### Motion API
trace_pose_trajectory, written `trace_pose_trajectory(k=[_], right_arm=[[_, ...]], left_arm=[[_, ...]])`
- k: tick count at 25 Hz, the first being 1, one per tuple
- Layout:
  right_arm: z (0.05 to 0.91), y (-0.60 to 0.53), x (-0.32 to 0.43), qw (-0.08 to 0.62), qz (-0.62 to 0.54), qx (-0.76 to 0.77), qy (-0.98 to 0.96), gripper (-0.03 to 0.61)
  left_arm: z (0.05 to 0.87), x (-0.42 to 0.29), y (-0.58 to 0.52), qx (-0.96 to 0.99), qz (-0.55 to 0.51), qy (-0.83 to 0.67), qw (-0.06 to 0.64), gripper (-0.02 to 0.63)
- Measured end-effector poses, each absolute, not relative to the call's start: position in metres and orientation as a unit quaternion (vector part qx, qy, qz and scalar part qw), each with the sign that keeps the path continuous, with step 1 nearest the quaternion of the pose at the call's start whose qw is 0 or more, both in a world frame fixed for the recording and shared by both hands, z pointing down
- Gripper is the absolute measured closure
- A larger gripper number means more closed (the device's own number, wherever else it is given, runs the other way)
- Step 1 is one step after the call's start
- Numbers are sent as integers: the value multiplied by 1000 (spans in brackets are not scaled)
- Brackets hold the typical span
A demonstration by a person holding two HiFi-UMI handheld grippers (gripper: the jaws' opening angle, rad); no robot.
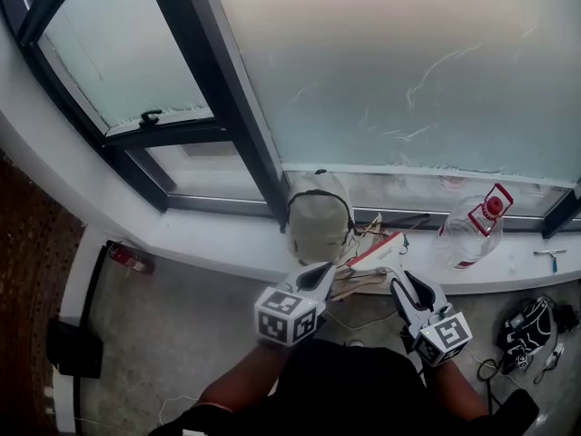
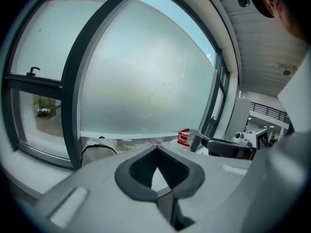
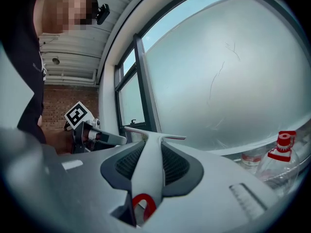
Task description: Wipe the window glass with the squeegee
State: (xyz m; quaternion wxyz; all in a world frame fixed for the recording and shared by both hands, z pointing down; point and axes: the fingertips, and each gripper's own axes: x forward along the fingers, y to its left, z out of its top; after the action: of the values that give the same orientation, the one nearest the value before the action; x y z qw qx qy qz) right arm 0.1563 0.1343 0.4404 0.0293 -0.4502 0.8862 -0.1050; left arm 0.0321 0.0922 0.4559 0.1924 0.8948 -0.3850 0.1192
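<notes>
Frosted window glass (image 1: 390, 62) in dark frames, above a white sill (image 1: 218, 243). Beige bag (image 1: 318, 214) and clear red-capped bottle (image 1: 472, 230) stand on the sill. Right gripper (image 3: 148, 147) is clamped on the white squeegee (image 3: 148, 171) handle, with the blade low near the sill, between bag and bottle. Left gripper (image 2: 156, 152) has its jaws pressed together, empty.

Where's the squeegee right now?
Head view, right of centre: the squeegee is clamped in the right gripper, by the sill, between the bag and the bottle.

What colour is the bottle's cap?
The cap is red, clearest in the right gripper view.
</notes>
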Motion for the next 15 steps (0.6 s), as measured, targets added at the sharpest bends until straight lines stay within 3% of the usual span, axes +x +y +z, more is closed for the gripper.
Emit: trace_pose_trajectory(k=[15], right_arm=[[449, 136, 166, 34, -121, -457, 881, 453]], left_arm=[[458, 36, 97, 892, 122, -389, 195, 614]])
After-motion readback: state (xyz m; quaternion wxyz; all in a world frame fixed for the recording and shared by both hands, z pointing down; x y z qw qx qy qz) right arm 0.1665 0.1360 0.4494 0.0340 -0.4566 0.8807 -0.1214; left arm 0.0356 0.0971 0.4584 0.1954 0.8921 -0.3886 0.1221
